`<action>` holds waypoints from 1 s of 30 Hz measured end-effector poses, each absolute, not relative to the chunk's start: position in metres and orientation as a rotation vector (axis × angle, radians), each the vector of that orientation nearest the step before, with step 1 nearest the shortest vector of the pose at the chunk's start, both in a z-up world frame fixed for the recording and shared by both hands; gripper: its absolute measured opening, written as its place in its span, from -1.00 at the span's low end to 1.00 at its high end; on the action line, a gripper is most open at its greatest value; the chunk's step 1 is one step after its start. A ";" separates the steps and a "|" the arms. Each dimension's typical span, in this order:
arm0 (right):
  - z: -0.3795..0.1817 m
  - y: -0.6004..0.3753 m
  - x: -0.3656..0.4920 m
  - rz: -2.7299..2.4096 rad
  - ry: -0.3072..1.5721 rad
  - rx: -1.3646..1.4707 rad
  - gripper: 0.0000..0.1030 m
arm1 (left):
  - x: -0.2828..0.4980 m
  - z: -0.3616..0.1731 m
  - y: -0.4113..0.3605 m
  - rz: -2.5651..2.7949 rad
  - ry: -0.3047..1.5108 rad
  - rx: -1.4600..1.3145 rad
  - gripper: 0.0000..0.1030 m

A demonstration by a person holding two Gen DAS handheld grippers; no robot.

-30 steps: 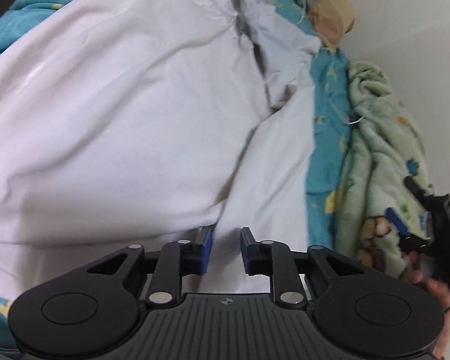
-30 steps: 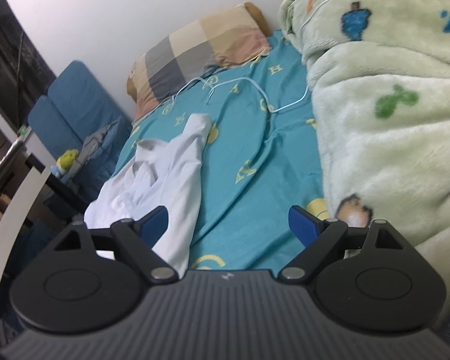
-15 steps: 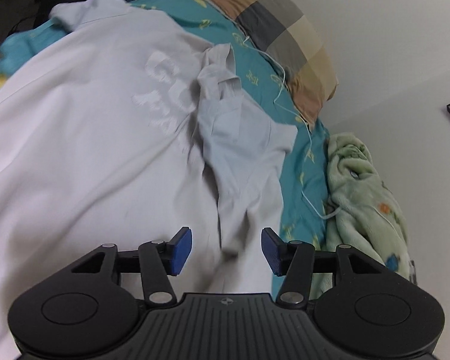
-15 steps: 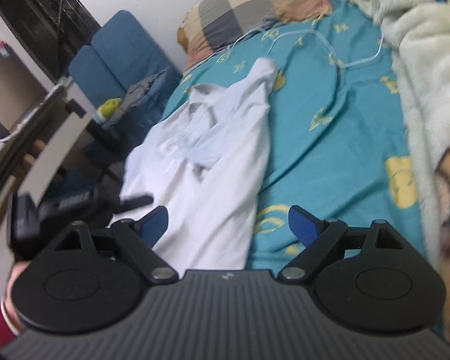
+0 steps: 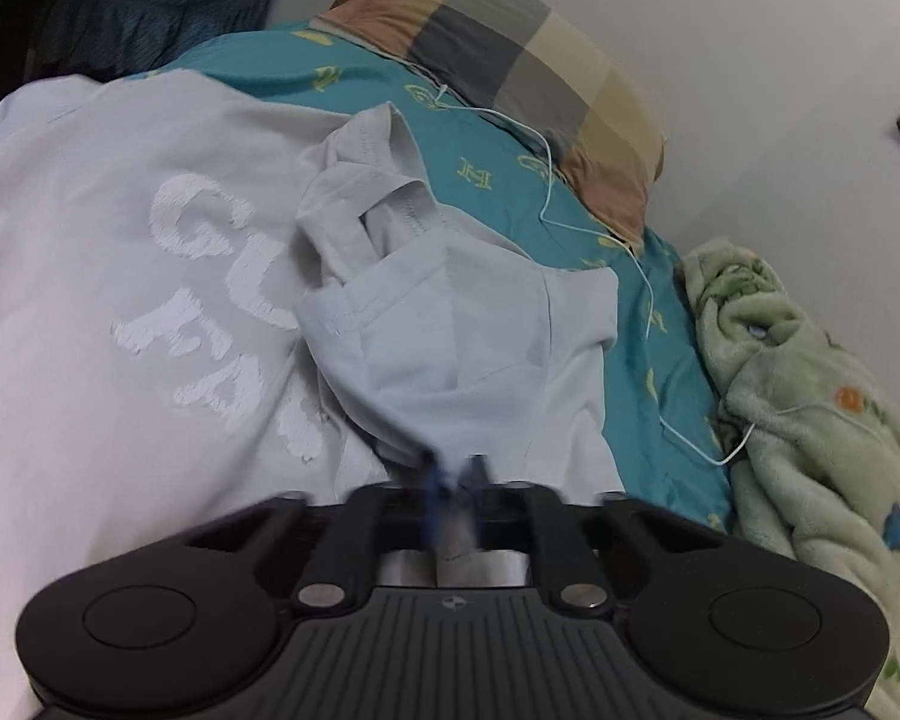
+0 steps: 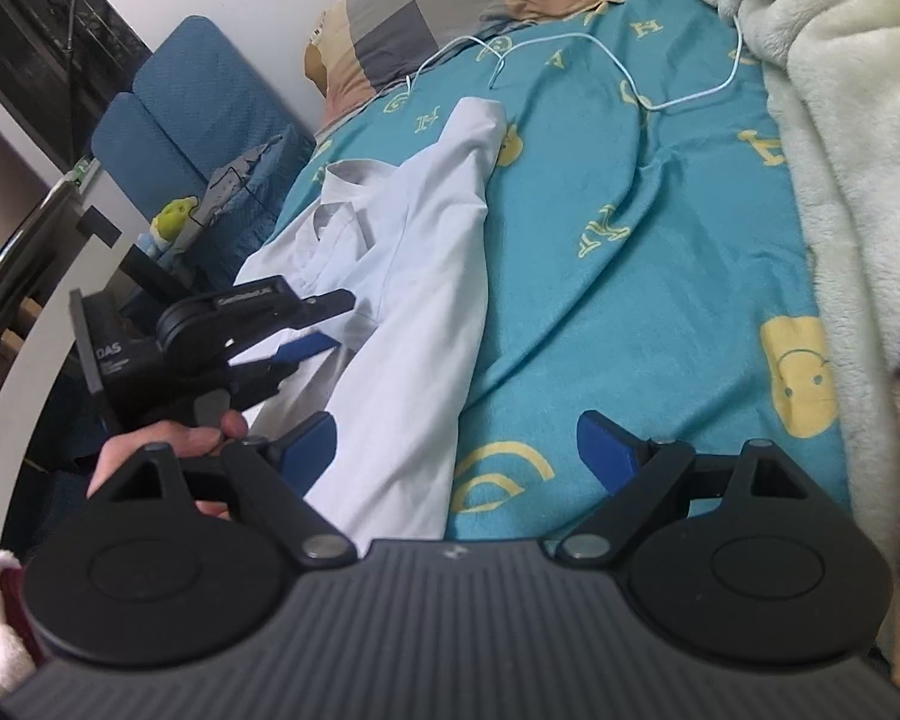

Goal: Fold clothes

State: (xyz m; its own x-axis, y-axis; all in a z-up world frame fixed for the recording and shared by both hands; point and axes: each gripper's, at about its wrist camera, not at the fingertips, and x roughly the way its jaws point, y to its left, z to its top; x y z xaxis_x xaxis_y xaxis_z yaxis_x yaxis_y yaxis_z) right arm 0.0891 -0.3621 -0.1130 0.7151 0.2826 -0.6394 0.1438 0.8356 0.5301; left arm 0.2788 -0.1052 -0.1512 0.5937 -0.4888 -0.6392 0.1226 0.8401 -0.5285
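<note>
T-shirt (image 5: 90,312), pale grey-white, raised white lettering on the body: spread across the left part of a teal bedsheet (image 6: 618,252), one sleeve (image 5: 462,348) folded over on itself toward the collar.

Left gripper (image 5: 455,480): jaws together, pinched on a fold of the shirt's cloth just below the bunched sleeve; the blue pads are blurred in the left wrist view, so how much cloth lies between them cannot be told.

Right gripper (image 6: 456,450): jaws wide apart, nothing between them, hovering over the shirt's near edge and the bare sheet beside it.

Surroundings: thin white cable (image 6: 630,84) trailing over the sheet near a checked pillow (image 6: 450,6), clear of the shirt; fleece blanket (image 6: 858,138) heaped along the right of the bed.

Hazards, judged:
- Shallow pinch. If only a thin edge is caught, a pull may slip it free and drop the fold.
- Double layer. The sleeve is bunched; lifting may drag both layers and set a crooked crease.
- One-sided pull. With the right jaws unengaged, the hem may skew as the left hand draws.
- Cable snag, should the sleeve be swept toward the pillow.
</note>
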 end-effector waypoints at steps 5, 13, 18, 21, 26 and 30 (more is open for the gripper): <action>-0.115 -0.361 0.090 0.079 0.787 0.599 0.72 | 0.282 -0.121 -0.092 -0.407 0.814 -0.465 -0.96; -0.118 -0.353 0.097 0.085 0.802 0.582 0.72 | 0.326 -0.115 -0.083 -0.263 0.827 -0.343 -0.96; -0.121 -0.350 0.098 0.076 0.811 0.542 0.72 | 0.335 -0.136 -0.084 -0.247 0.851 -0.309 -0.93; -0.123 -0.347 0.100 0.080 0.822 0.520 0.72 | 0.321 -0.131 -0.076 -0.293 0.864 -0.344 -0.55; -0.118 -0.339 0.096 0.108 0.803 0.485 0.72 | 0.275 -0.102 -0.020 -0.335 0.817 -0.442 -0.13; -0.115 -0.338 0.089 0.115 0.801 0.493 0.72 | 0.255 -0.093 0.061 -0.223 0.744 -0.609 0.00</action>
